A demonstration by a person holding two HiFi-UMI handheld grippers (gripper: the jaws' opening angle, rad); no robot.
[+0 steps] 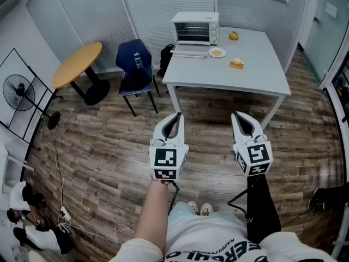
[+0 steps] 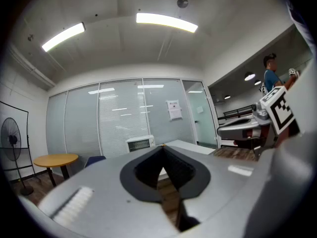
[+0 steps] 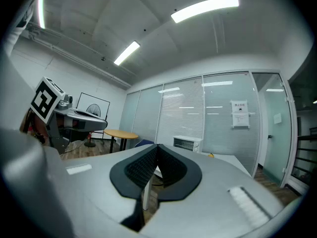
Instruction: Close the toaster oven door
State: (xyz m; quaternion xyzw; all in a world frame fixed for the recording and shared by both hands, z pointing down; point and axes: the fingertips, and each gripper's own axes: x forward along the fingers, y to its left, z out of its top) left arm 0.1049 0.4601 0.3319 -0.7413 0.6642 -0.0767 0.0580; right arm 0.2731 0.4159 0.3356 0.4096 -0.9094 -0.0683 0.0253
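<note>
A: Where does the toaster oven stand, and how does it look?

B: White, at the far left corner of the grey table, against the blinds. Its door seems dropped flat in front of it, so the mouth is open. A small plate sits just beside the door, and an orange fruit beside the oven.

A: Which step is this?

B: I'd judge the approach, not yet the closing. Both grippers hang over the wooden floor, well apart from the table.

A: And the jaws?

B: The left gripper has its tips pressed together on nothing; the right gripper likewise.

A: The next move?

B: Probably walking up to the table, getting one gripper under the door's front edge and swinging it upward until it shuts.
</note>
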